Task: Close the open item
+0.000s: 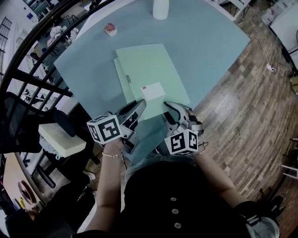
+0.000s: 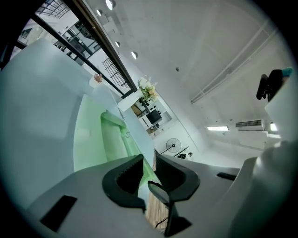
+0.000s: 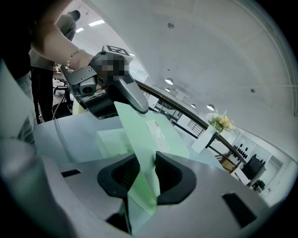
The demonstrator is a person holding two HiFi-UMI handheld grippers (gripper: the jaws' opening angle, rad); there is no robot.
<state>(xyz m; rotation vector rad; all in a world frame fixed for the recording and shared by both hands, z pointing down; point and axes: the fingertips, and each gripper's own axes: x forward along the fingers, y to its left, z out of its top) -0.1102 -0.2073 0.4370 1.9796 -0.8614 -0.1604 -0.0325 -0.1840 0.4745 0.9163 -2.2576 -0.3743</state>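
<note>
Lying near the middle of the pale blue table, the green folder has its near edge at 6 o'clock, right in front of the person. A white label sits on the cover toward that edge. It carries a small red mark at one corner, and any writing on it is too small to read.

Both tools meet the folder at that 6 o'clock edge. The left gripper has its jaws drawn close on the cover's edge, pinching the thin green sheet (seen from the right gripper view, the sheet rises up to those jaws). The right gripper has its jaws a little apart. The same sheet runs between them and lies against one pad.

Each gripper carries a cube of black-and-white square markers, which hold patterns and no words. A white container stands at 12 o'clock on the table. A small pink thing sits at about 10 o'clock.
</note>
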